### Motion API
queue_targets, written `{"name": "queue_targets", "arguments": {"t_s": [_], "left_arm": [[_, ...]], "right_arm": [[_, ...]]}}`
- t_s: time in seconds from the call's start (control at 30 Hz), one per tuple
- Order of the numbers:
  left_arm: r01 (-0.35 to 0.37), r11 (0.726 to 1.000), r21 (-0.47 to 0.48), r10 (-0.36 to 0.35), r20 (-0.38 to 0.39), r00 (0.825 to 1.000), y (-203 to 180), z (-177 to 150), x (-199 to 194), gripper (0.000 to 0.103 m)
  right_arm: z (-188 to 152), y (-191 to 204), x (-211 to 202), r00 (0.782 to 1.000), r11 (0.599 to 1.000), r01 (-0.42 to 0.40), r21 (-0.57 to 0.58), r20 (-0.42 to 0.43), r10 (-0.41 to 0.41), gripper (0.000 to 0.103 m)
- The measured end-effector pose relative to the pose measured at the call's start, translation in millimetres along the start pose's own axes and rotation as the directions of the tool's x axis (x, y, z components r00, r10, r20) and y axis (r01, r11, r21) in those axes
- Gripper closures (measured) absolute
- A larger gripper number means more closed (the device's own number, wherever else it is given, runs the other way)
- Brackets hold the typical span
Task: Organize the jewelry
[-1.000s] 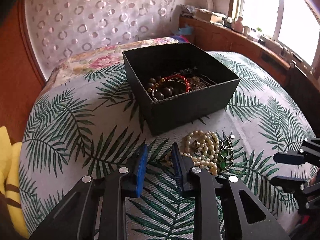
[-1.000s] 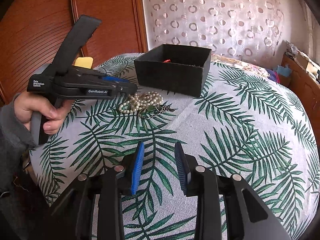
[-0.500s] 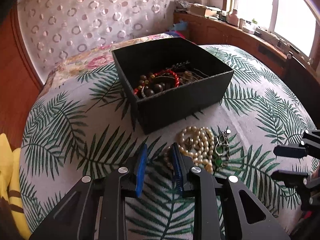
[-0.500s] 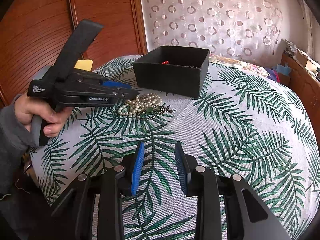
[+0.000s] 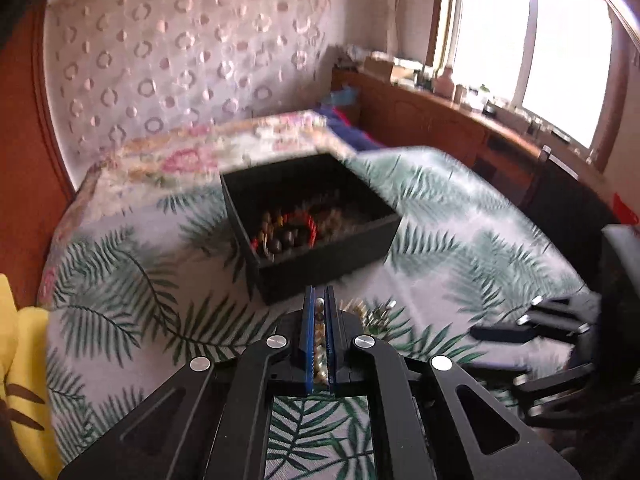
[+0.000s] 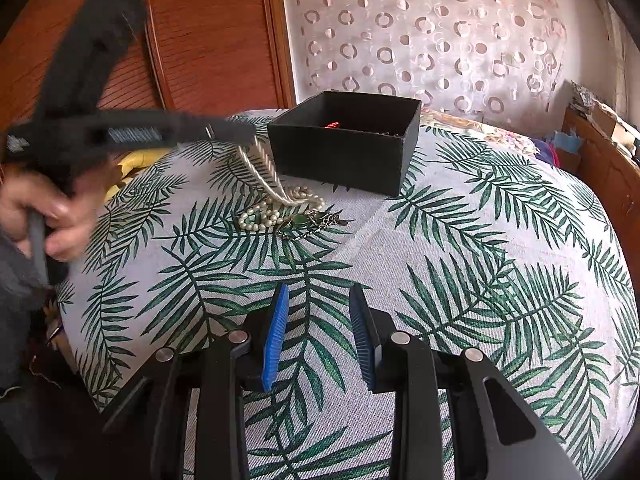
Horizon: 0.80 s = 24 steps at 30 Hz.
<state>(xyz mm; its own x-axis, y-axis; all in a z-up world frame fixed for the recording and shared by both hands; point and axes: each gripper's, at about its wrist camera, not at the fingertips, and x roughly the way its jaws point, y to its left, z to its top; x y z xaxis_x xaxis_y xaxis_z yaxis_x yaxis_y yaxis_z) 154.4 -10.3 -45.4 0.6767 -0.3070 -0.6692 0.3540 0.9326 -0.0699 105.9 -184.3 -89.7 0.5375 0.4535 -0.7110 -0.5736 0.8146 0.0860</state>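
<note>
My left gripper (image 5: 319, 300) is shut on a strand of the pearl necklace (image 5: 319, 346), whose beads show between its blue pads. In the right wrist view the left gripper (image 6: 244, 133) is raised over the cover. The pearl necklace (image 6: 262, 174) hangs taut from it down to the rest of the beads on the cover. A green-stone chain piece (image 6: 304, 222) lies beside that heap. The black box (image 5: 320, 264) (image 6: 340, 156) stands just behind, with red and dark bead bracelets (image 5: 296, 226) inside. My right gripper (image 6: 320, 308) stands open over the cover, holding nothing.
Everything sits on a palm-leaf cover (image 6: 480, 240) that drops away at its edges. A hand in a grey sleeve (image 6: 52, 216) holds the left gripper. A yellow item (image 5: 24, 360) lies at the left edge. A wooden wardrobe (image 6: 200, 40) stands behind, and a low cabinet (image 5: 440, 124) runs under the window.
The left gripper's jaws have gone from open to shut on the pearl strand. It has risen and lifted part of the necklace off the cover. The right gripper has stayed put.
</note>
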Motion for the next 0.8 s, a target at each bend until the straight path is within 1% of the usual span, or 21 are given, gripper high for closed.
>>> {"name": "queue_targets", "arguments": {"t_s": [0.13, 0.3, 0.57, 0.7, 0.8], "left_arm": [[-0.011, 1.0, 0.002, 0.011, 0.059, 0.998, -4, 11, -22, 0.1], [-0.023, 1.0, -0.011, 0.024, 0.117, 0.993, 1, 20, -43, 0.1], [-0.039, 0.999, -0.024, 0.043, 0.202, 0.978, 8, 35, -80, 0.1], [-0.05, 0.999, -0.021, 0.054, 0.226, 0.973, 11, 36, -91, 0.099], [-0.051, 0.998, -0.023, 0.055, 0.23, 0.972, 14, 34, -92, 0.099]], "right_arm": [[5, 2, 1, 1.0, 1.0, 0.0, -0.016, -0.006, 0.0, 0.069], [17, 5, 4, 1.0, 0.999, 0.001, -0.048, -0.011, -0.001, 0.069], [33, 6, 19, 0.999, 0.996, -0.012, -0.087, -0.053, 0.007, 0.069], [36, 4, 26, 0.997, 0.996, -0.022, -0.089, -0.077, 0.015, 0.069], [40, -1, 33, 0.995, 0.997, -0.034, -0.067, -0.093, 0.028, 0.069]]}}
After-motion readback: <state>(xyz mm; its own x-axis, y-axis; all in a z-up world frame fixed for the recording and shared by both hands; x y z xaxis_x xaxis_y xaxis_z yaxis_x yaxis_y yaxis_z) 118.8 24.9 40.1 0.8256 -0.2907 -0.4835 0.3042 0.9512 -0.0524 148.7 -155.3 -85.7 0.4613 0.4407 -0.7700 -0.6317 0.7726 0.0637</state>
